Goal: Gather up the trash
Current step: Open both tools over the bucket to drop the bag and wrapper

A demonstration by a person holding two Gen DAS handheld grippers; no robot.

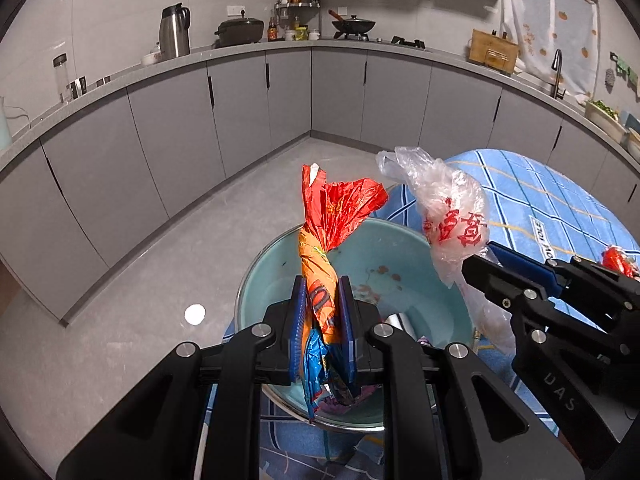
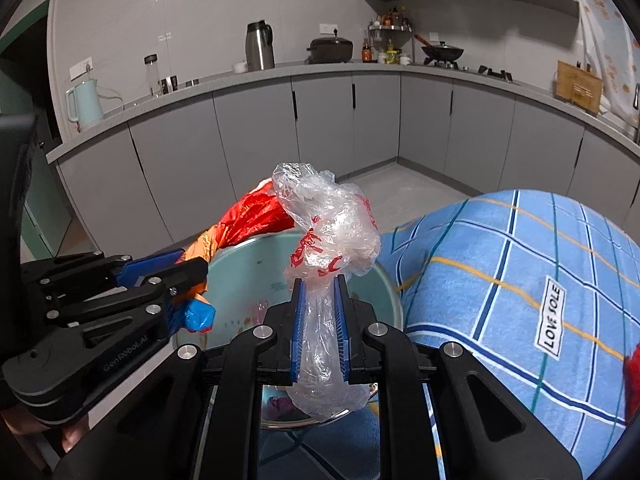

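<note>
My left gripper (image 1: 322,284) is shut on a crumpled red, orange and blue snack wrapper (image 1: 334,216) and holds it above a pale green basin (image 1: 420,248). My right gripper (image 2: 320,280) is shut on a clear plastic bag with red print (image 2: 328,224), also above the basin (image 2: 240,276). In the left wrist view the right gripper (image 1: 478,258) comes in from the right with the bag (image 1: 448,208). In the right wrist view the left gripper (image 2: 192,272) comes in from the left with the wrapper (image 2: 248,216).
The basin stands on a table with a blue checked cloth (image 2: 520,280). A red piece of trash (image 1: 618,260) lies on the cloth at the right. Grey kitchen cabinets (image 1: 240,112) and a worktop with pots curve around behind, across a grey floor (image 1: 200,240).
</note>
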